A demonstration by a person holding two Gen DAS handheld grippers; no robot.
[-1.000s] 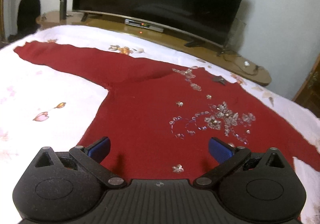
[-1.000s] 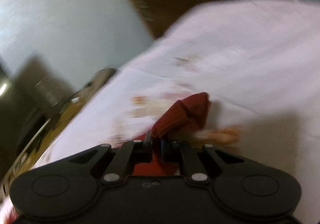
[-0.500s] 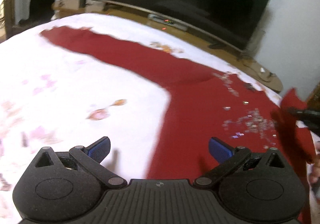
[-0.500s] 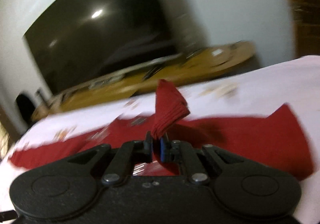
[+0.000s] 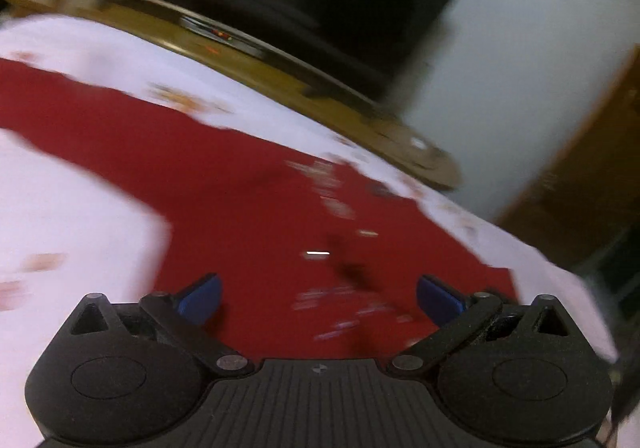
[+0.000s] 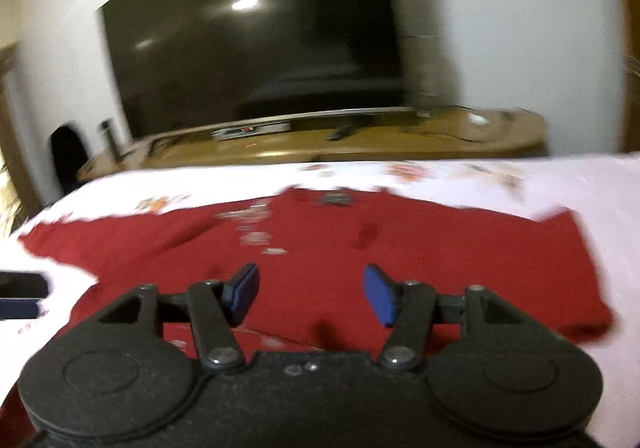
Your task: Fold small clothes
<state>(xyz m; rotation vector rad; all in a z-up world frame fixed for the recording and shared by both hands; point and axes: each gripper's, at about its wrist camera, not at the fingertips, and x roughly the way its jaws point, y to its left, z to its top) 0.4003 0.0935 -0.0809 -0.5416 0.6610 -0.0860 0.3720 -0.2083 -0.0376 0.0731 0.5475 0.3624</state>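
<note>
A red sweater (image 5: 248,207) with shiny beads on its chest lies flat on a white flowered bedsheet (image 5: 60,207). Its one long sleeve (image 5: 72,115) stretches to the left. In the right wrist view the sweater (image 6: 400,248) shows its right side folded inward, with a straight right edge. My left gripper (image 5: 318,296) hovers open over the sweater's lower part, nothing between its blue pads. My right gripper (image 6: 312,294) hangs above the sweater's near edge; its jaws are opening and no cloth is between them. The left gripper's fingers (image 6: 24,284) show at that view's left edge.
A large dark television (image 6: 256,47) stands on a long wooden cabinet (image 6: 400,143) behind the bed. A dark bottle (image 6: 108,135) and a set-top box (image 6: 244,131) sit on the cabinet. A wooden door (image 5: 580,167) is at the right.
My right gripper carried the red sleeve across over the sweater's body and let it go; its jaws have parted. My left gripper has swung back to the right over the sweater, staying open.
</note>
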